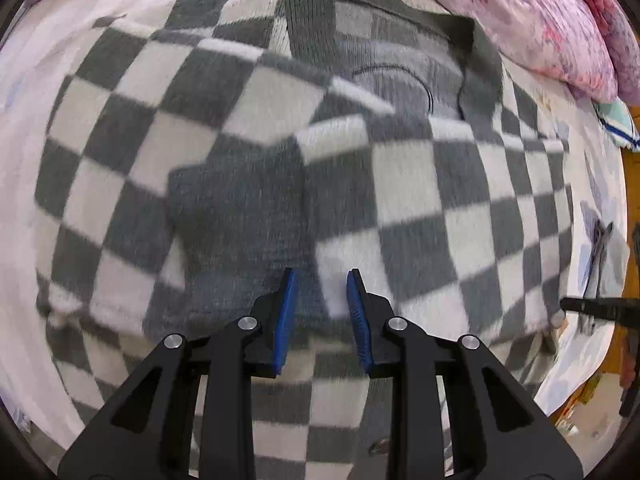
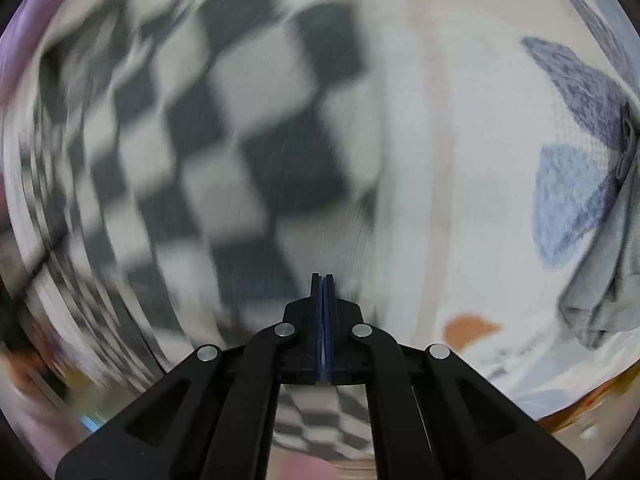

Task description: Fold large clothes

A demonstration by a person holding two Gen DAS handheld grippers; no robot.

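I have the checkered sweater (image 1: 248,152) spread flat on the bed (image 1: 592,184), straight below my left tool (image 1: 321,280), collar end far ahead of the tips and hem back under the tool body. One sleeve looks already laid across the chest, its grey cuff (image 1: 236,208) just ahead of the left pad, which I take as the reason the garment lies squared up: the body is ready for the next fold.

My left tool points straight down with its blue pads (image 1: 287,312) partly apart, nothing between them, clear of the knit.

My right tool (image 2: 322,280) has its pads pressed together on nothing. That view is blurred; the sweater sits ahead and to the left of its tips, bare bed sheet (image 2: 460,184) to the right.
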